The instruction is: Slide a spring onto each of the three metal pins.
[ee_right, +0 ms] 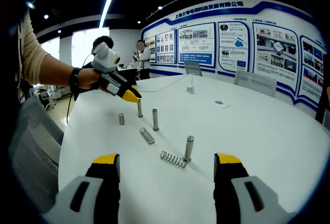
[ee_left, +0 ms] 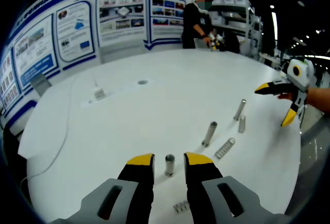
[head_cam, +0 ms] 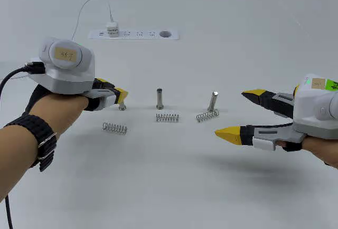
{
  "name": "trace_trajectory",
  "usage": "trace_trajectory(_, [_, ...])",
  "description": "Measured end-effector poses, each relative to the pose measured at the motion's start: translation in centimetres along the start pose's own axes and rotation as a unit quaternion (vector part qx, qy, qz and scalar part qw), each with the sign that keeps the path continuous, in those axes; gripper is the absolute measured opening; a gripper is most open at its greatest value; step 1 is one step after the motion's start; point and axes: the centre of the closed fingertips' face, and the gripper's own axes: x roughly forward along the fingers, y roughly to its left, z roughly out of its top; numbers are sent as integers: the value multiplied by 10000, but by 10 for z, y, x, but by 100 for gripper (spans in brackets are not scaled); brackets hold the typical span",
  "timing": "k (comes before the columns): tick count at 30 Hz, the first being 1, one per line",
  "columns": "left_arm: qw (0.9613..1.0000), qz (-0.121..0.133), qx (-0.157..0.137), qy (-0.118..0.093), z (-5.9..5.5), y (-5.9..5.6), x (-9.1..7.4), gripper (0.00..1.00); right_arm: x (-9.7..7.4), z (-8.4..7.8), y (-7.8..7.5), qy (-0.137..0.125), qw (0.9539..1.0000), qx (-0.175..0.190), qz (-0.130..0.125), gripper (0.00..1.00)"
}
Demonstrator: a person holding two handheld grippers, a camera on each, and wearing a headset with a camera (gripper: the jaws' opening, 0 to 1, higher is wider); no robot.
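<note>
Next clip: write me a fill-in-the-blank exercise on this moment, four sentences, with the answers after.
1. The springs lying flat on the table number ___.
2. The left claw has its tips either side of an upright metal ___.
3. The jaws of the right claw stand wide ___.
4. Of the three pins, ___ carries a spring.
Missing words: three; pin; open; none.
</note>
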Motion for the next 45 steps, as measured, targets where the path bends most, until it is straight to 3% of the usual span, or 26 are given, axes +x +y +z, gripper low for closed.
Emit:
trace_trajectory(24, [9991, -250, 28, -351, -13, 0, -24, 30, -1, 4, 0, -3, 10000, -43, -19, 75])
trace_trajectory(29, [9982, -438, 106, -383, -18, -3, -28, 32, -2, 4, 0, 9, 10000, -50, -22, 75])
trace_trajectory(35, [9971, -651, 301, -255, -29, -10, -30, 32, -1, 6, 1, 10, 10000, -60, -26, 75])
trace_trajectory(45, [9907, -1242, 535, -116, -46, -20, -31, 32, -1, 7, 1, 18, 10000, -71, -33, 75])
